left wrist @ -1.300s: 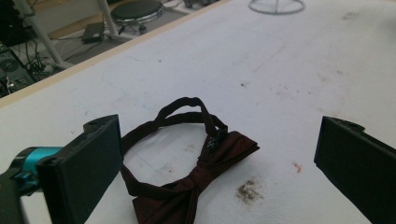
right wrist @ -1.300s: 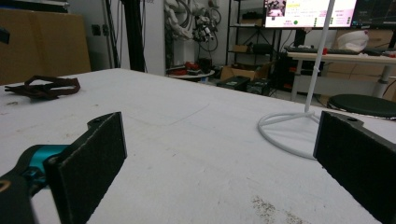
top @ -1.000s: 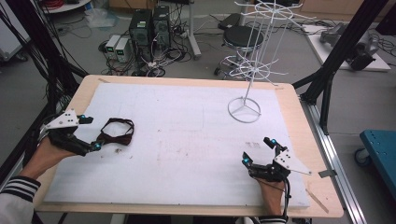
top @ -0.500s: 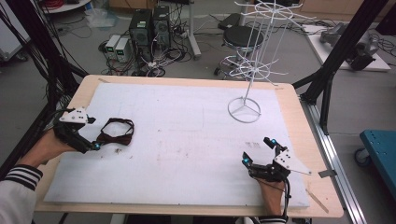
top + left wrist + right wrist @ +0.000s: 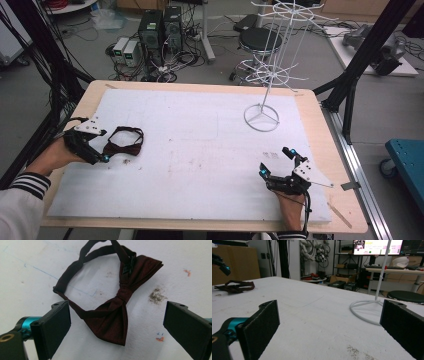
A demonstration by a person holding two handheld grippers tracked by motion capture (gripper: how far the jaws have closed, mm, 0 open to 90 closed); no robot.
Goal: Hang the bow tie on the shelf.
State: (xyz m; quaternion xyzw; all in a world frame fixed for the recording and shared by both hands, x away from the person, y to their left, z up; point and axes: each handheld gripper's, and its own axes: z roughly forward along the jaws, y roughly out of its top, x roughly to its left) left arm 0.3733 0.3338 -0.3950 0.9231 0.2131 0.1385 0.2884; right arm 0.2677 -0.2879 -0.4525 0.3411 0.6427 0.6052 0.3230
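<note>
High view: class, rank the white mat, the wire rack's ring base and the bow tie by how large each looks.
1. White mat, by far the largest.
2. Ring base and bow tie look about alike; the base lies farther off, so I leave them unranked.

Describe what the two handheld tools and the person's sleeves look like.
Both are black. The left tool and right tool each carry a grey three-cornered plate on top and small teal-blue accents by the jaws. Their jaws are flat, black, rectangular pads. A black cable trails from the right tool. The left sleeve is white with a dark-striped cuff.
</note>
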